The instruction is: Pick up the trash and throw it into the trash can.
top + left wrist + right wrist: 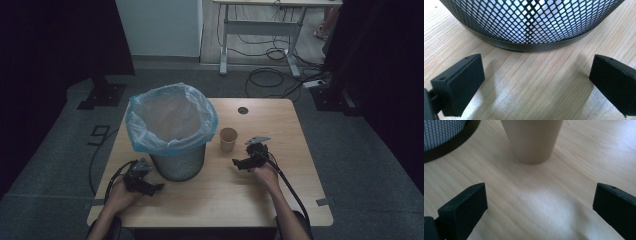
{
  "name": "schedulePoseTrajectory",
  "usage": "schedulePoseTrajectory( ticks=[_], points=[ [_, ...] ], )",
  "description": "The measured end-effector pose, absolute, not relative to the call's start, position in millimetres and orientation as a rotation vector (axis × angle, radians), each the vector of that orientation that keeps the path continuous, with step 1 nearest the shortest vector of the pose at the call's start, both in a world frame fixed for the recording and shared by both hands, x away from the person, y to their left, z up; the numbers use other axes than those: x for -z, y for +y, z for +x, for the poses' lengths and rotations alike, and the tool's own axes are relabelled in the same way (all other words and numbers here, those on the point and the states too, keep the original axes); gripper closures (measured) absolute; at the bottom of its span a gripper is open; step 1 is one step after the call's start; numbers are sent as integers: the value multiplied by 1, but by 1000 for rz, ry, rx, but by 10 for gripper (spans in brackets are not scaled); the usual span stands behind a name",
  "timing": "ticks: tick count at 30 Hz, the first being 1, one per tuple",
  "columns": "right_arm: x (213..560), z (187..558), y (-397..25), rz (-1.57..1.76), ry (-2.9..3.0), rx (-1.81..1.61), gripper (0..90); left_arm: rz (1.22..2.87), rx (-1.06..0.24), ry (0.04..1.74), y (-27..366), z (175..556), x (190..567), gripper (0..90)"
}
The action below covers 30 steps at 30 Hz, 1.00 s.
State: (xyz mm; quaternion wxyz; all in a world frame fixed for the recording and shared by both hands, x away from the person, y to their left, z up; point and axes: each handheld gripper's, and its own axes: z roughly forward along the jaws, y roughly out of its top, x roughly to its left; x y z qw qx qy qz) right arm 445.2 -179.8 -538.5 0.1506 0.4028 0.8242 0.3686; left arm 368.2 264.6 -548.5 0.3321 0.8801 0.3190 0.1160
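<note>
Right tongs [242,163] sit low over the bench [280,200], spread wide and empty, and they point straight at the paper cup [228,139]. In the right gripper view that cup [534,140] stands upright just ahead, square between the two black jaws, with bare wood between it and them, so no contact yet. Over on the other side, the left tongs [150,189] are also gaping wide, holding nothing, parked near the foot of the mesh bin [179,161]. The left gripper view shows the bin's black base ring [529,46] close in front, not touched.

The bin stands at the back left of the bench with its pale blue liner [170,120] folded over the rim, mouth open; what lies inside I can't make out. The cup stands just beside it, to the bin's right.

So where are we? Early, by my reading. The cup is not yet gripped and nothing is lifted. Left to do, I'd judge: close in on the cup, pinch it gently since thin paper will crush, carry it over the liner's rim and let go.
</note>
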Motion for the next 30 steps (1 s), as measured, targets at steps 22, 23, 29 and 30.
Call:
schedulePoseTrajectory(
  ticks=[22,23,29,30],
  points=[
    [523,496,-126,1136,2298,-1069,38,2298,-301,834,265,368,549,0],
    [522,497,-126,1132,2301,-1074,76,2299,-301,834,265,368,549,0],
    [516,495,-121,1083,2316,-1096,246,2298,-301,834,265,368,549,0],
    [515,495,-121,1088,2316,-1099,247,2298,-301,834,265,368,549,0]
  ],
)
